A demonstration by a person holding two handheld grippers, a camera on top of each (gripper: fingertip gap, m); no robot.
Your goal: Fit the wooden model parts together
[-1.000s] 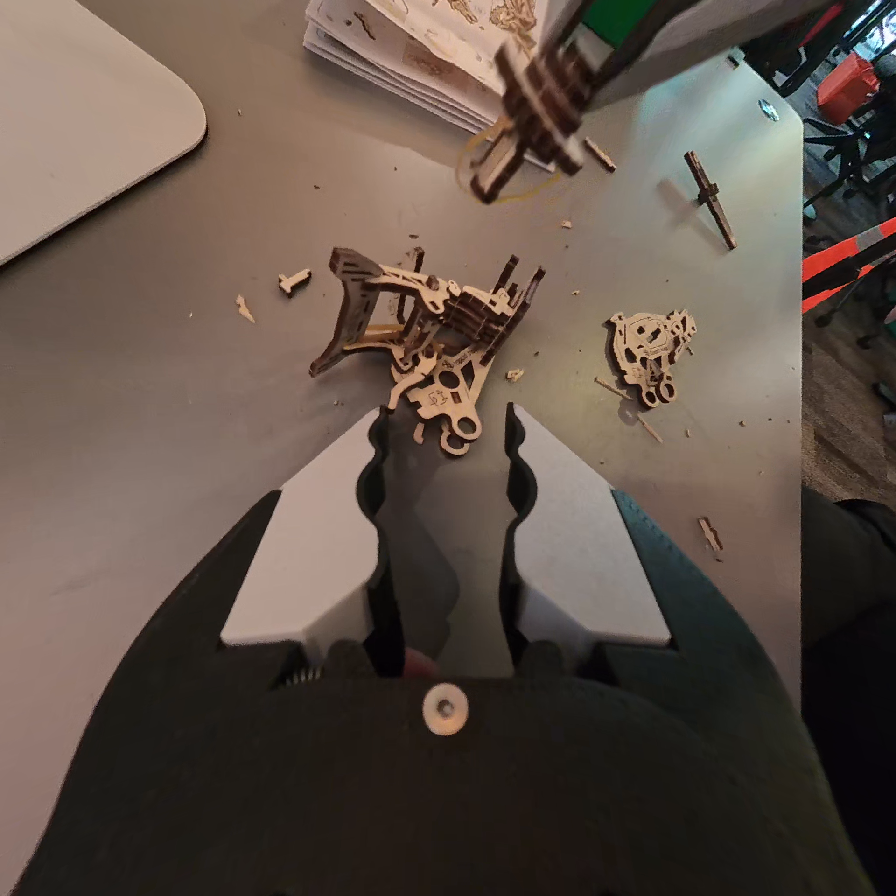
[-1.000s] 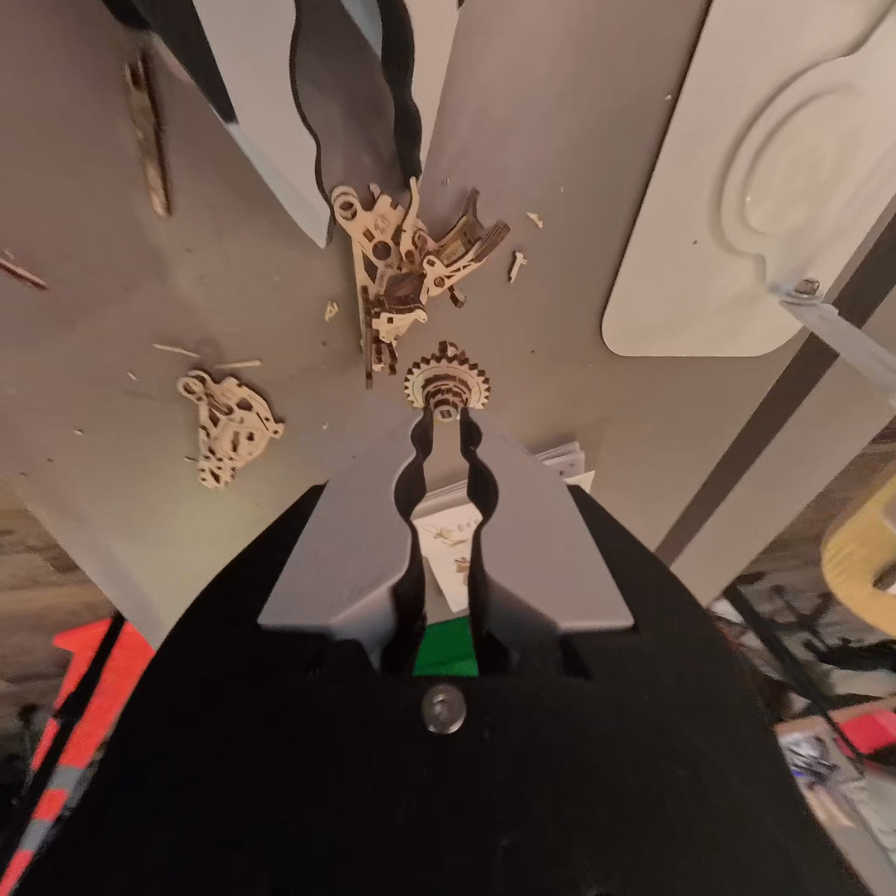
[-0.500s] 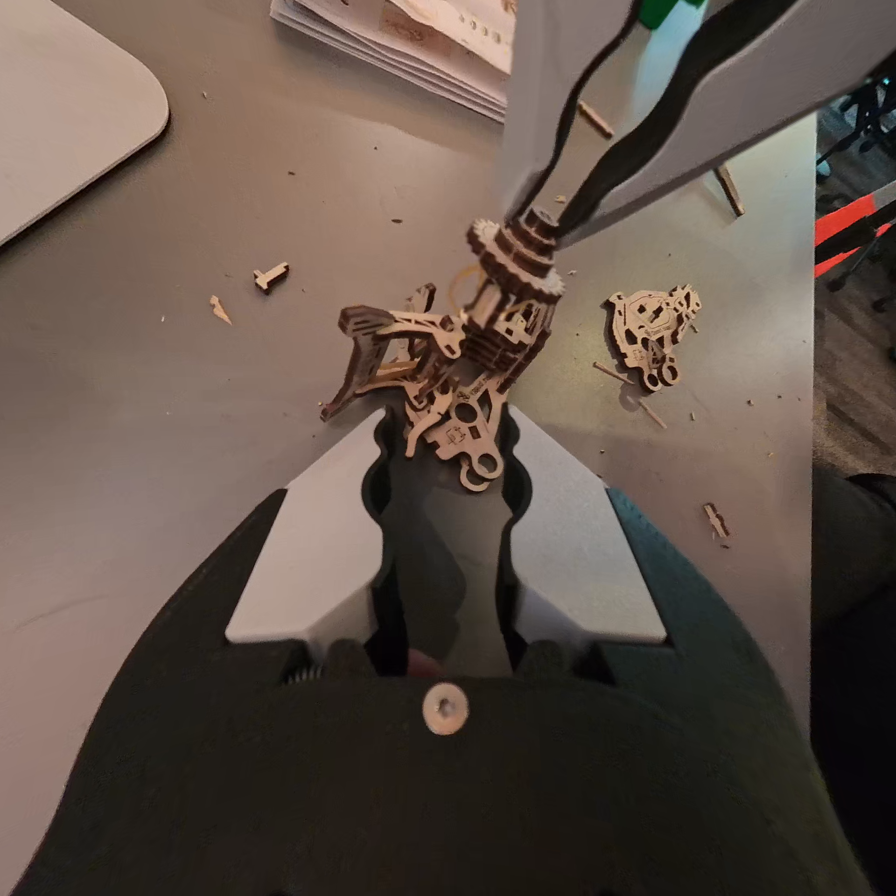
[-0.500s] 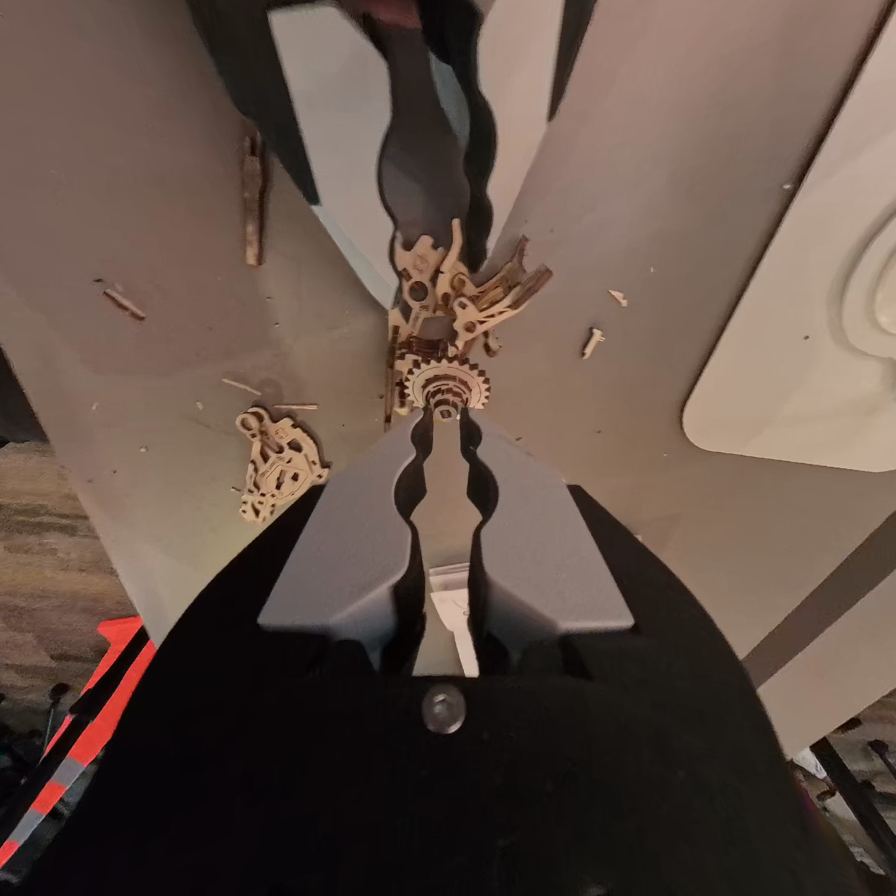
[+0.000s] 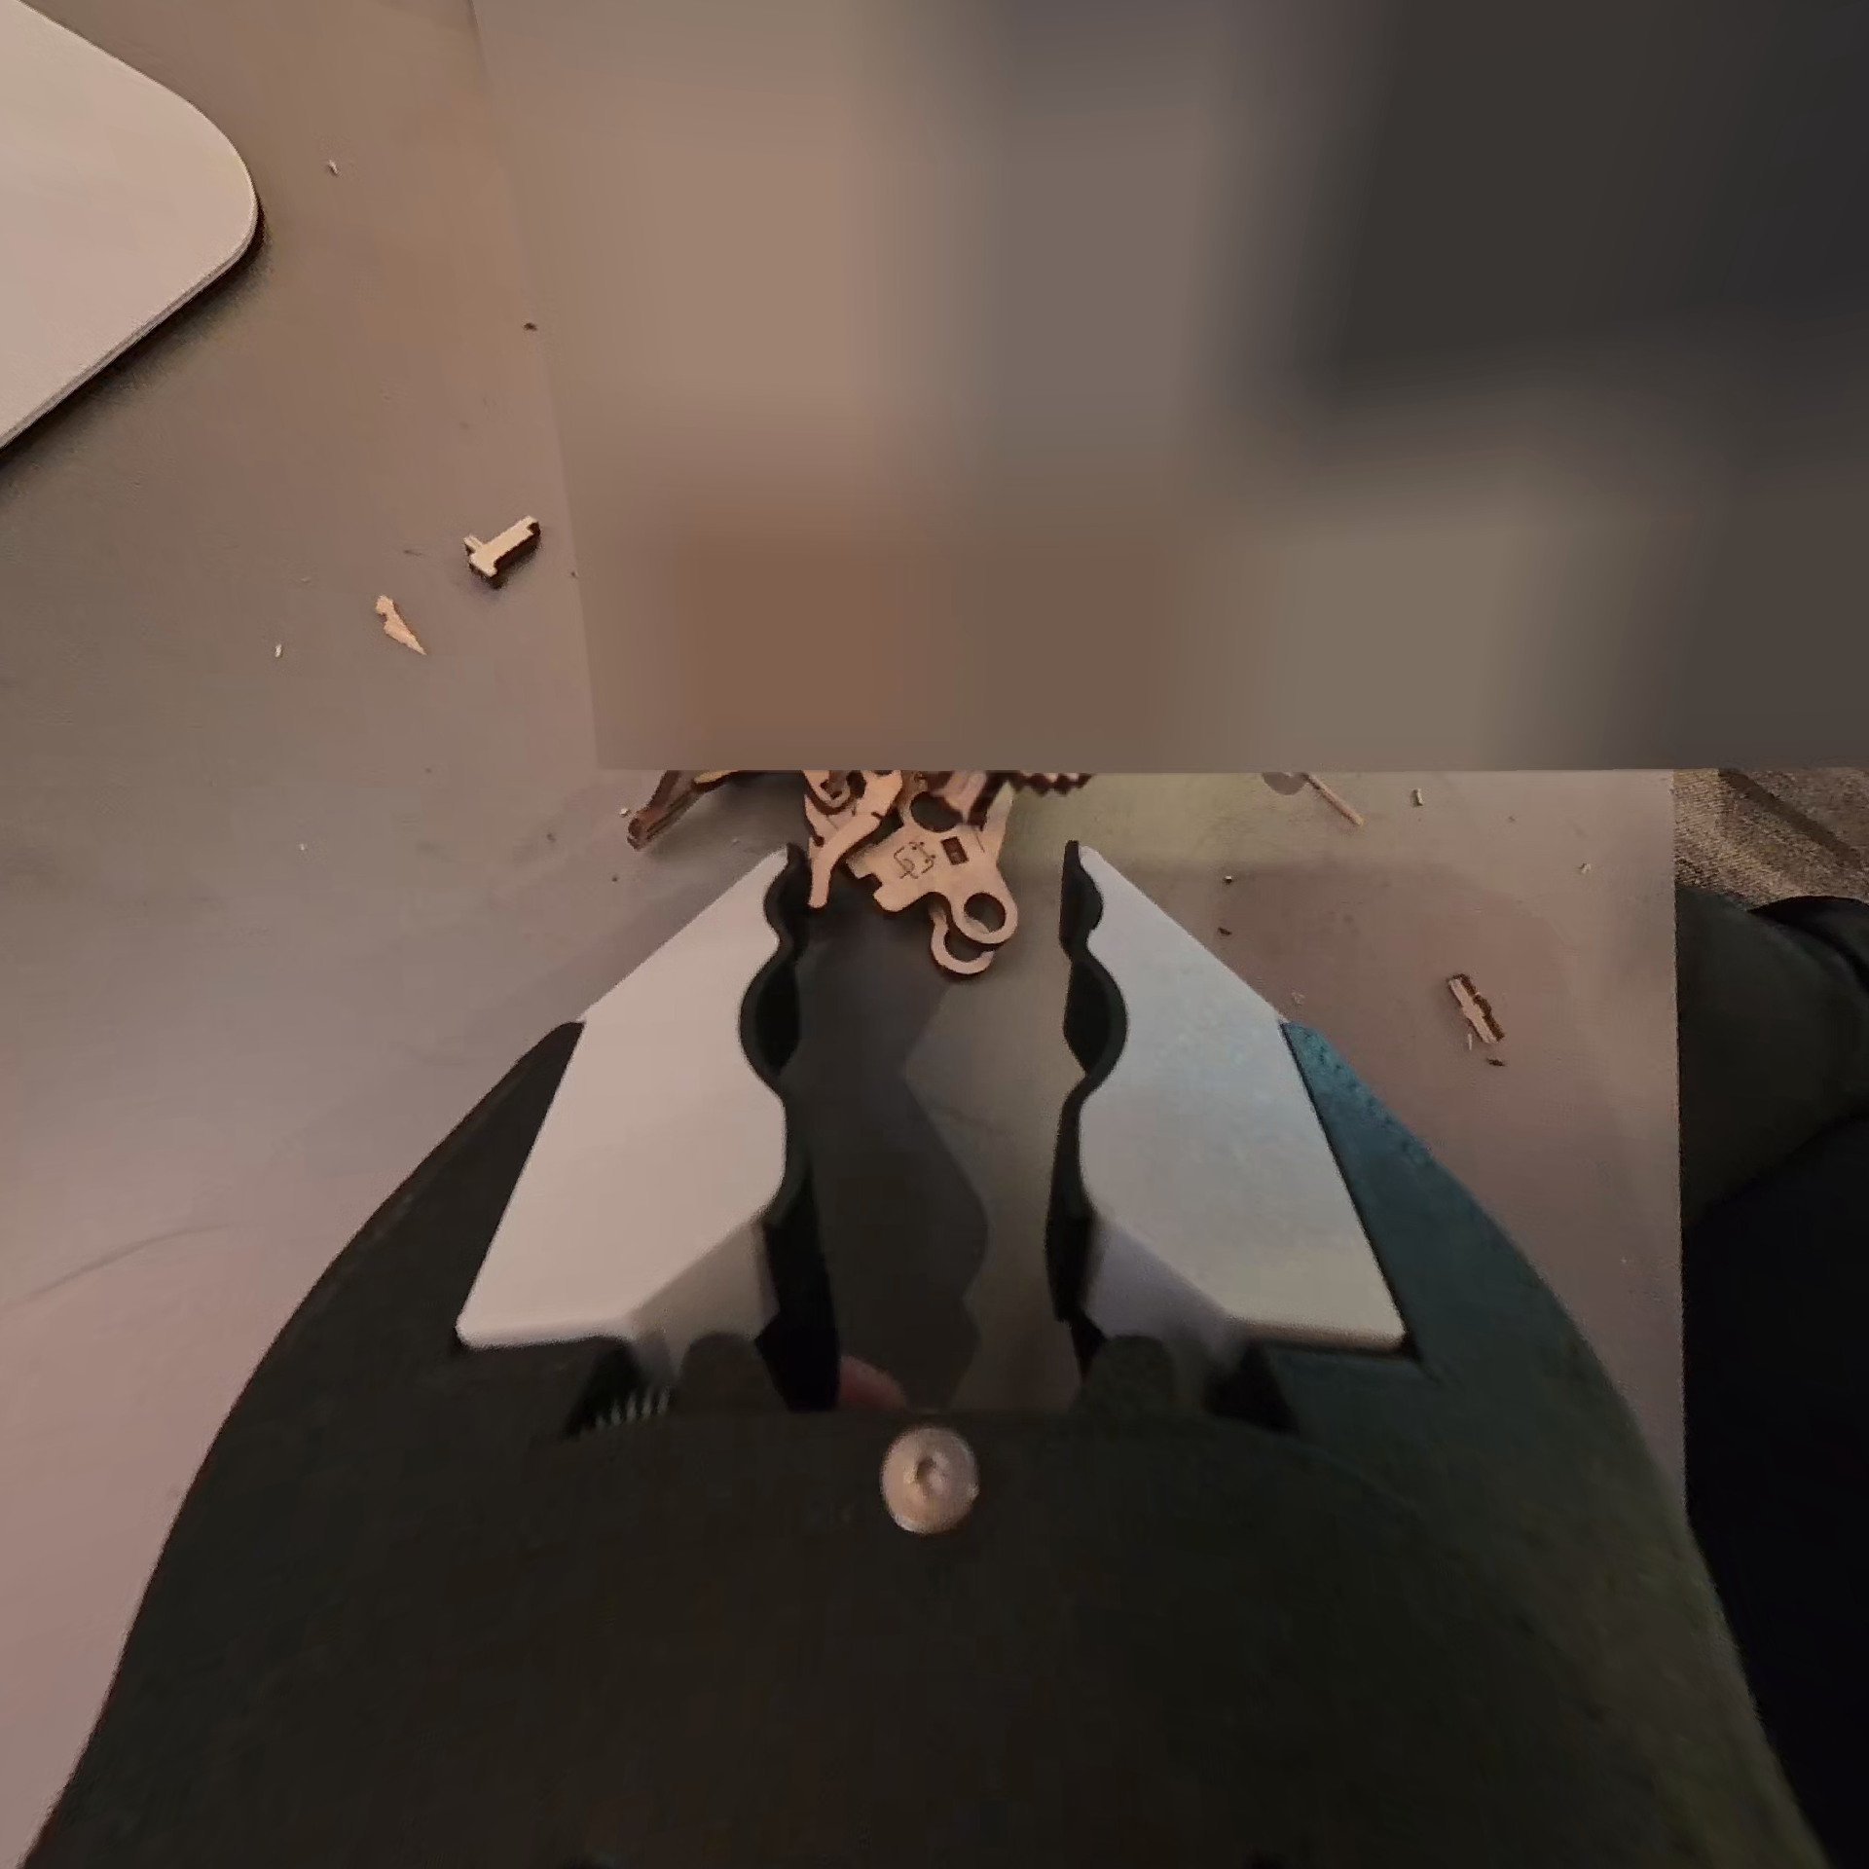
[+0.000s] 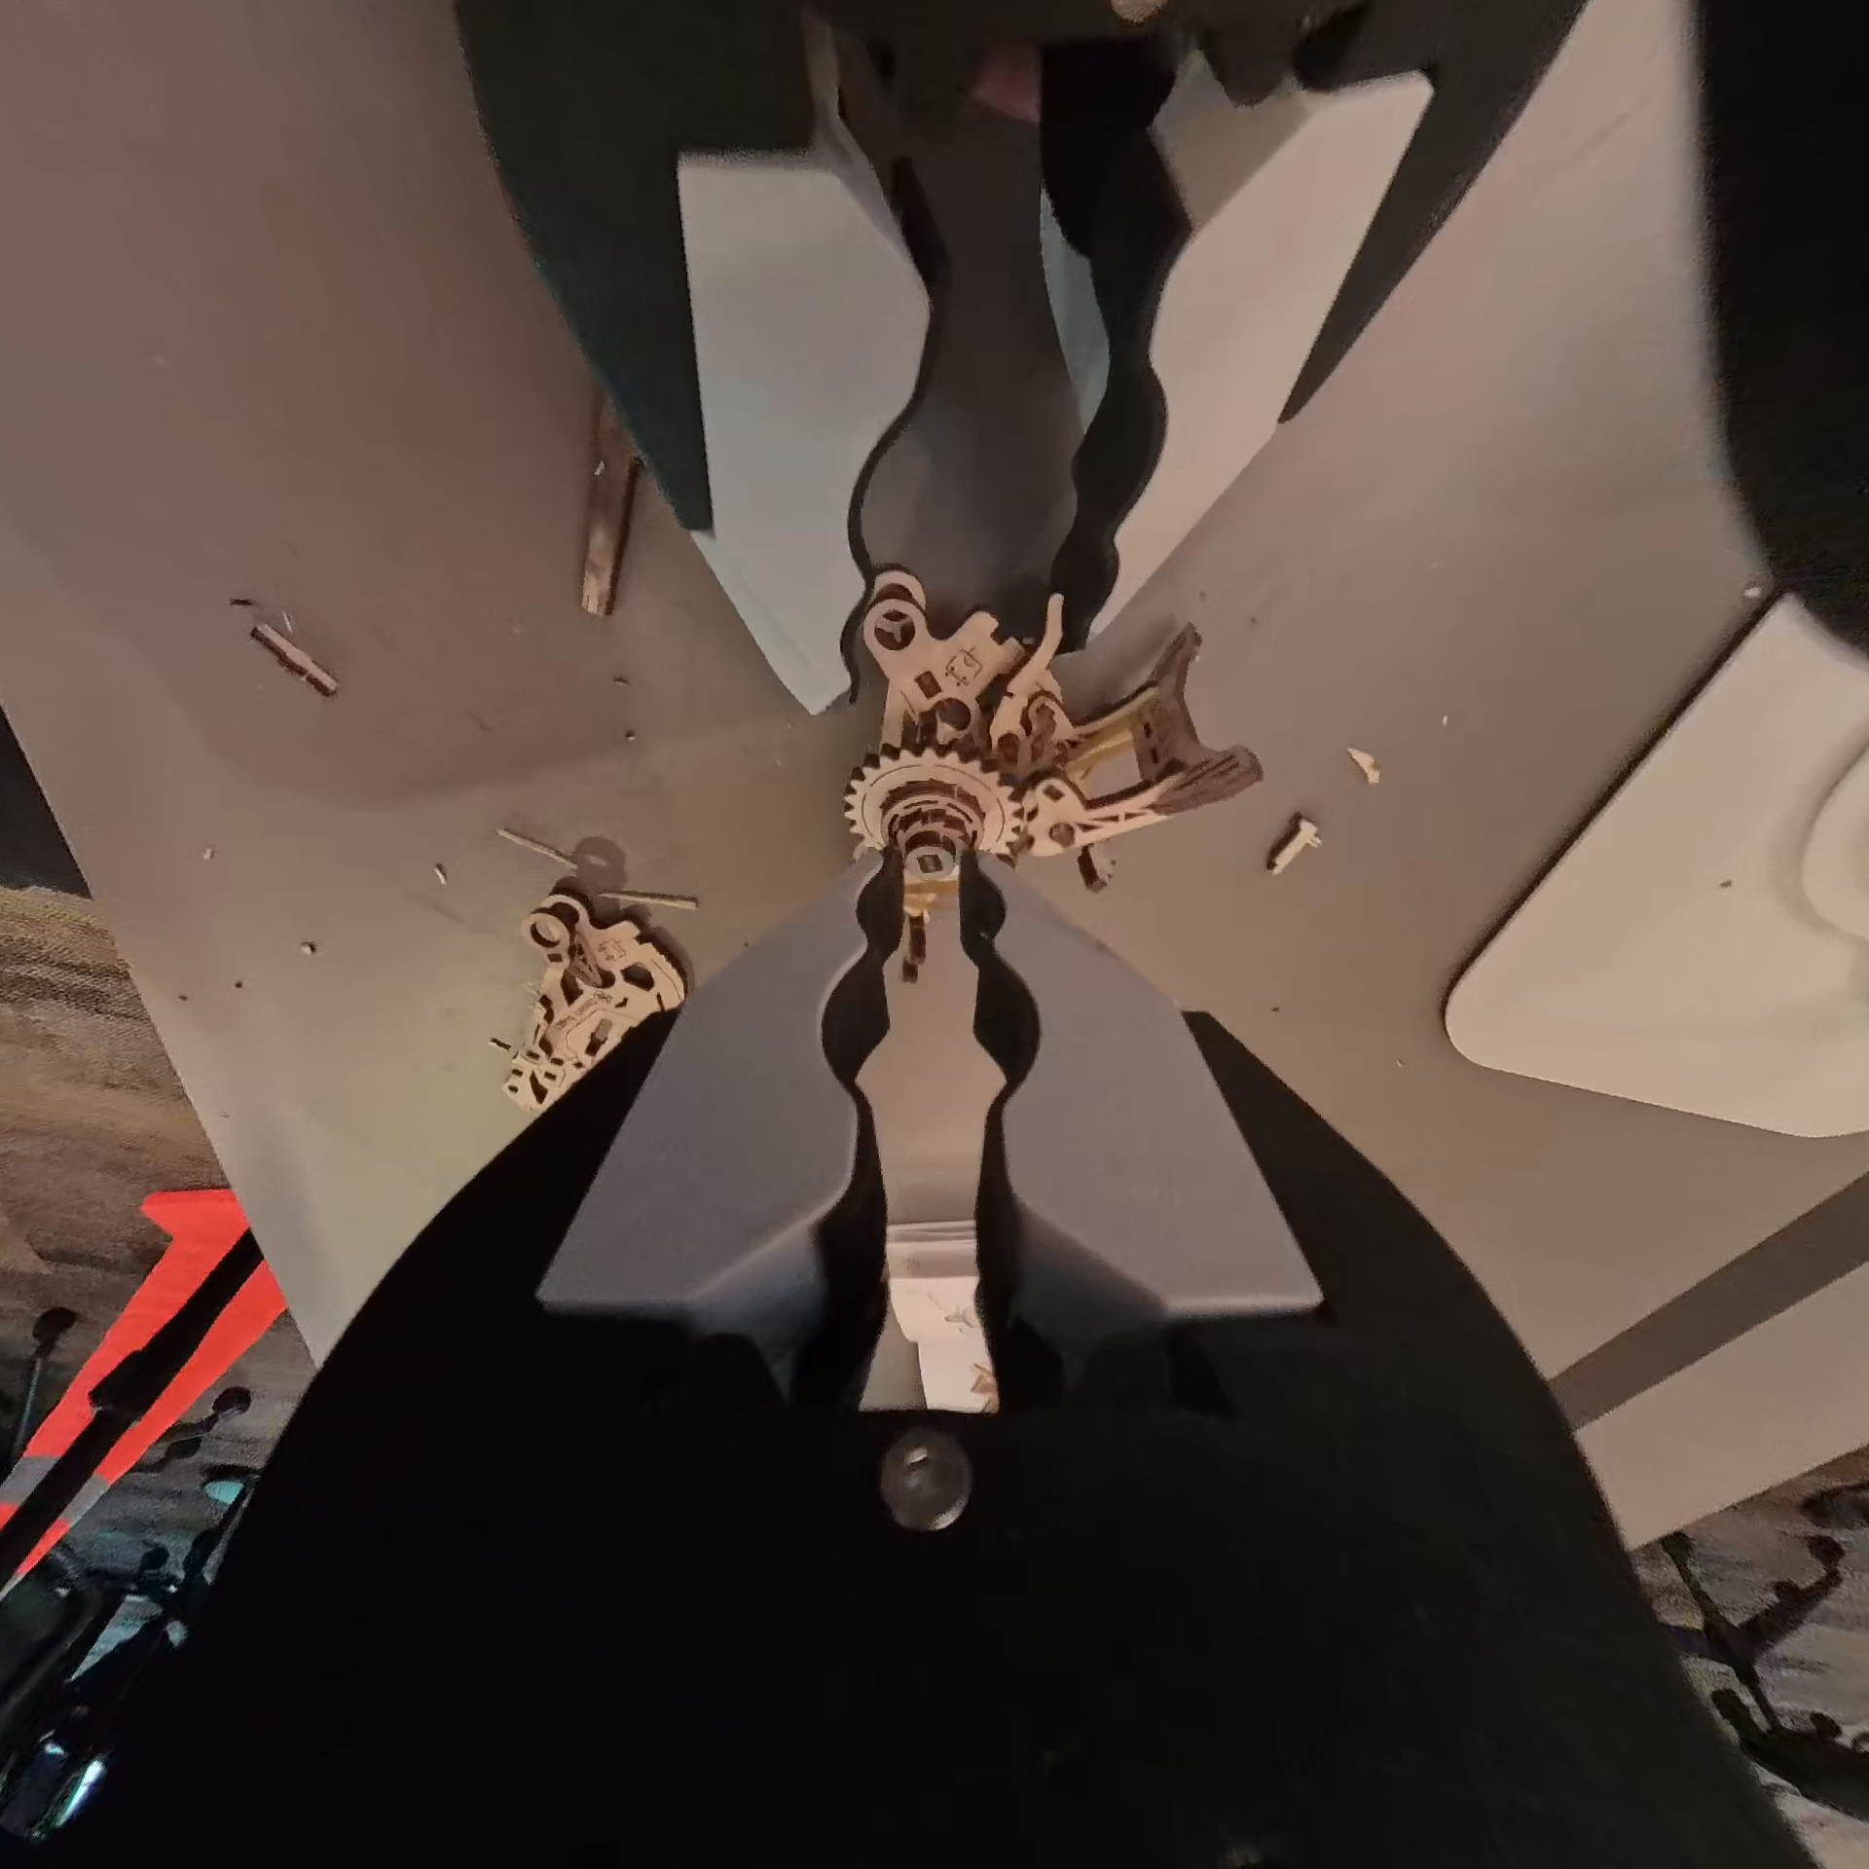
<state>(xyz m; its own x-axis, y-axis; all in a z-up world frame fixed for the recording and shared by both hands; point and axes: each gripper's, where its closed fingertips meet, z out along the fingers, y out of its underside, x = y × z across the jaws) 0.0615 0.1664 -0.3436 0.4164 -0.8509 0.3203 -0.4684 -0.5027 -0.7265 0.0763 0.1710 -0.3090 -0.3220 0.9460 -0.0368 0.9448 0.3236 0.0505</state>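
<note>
I judge I'm mid-insertion: my right gripper [image 6: 925,875], jaws nearly shut on the hub of the gear stack [image 6: 930,809] at frame centre, presses it against the wooden frame [image 6: 1113,748] on the table [image 6: 354,405]. Next I must steady that frame; my left gripper [image 5: 925,890] stands wide open around its lower end, not gripping

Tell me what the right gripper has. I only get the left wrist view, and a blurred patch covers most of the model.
Observer: The right wrist view shows the right gripper shut on the hub of a toothed wooden gear stack, with a pad on each side of it.
Operator: Gear seated on the frame?
Observer: The gear is up against the wooden frame and overlaps it. I can't tell whether it is seated.
</note>
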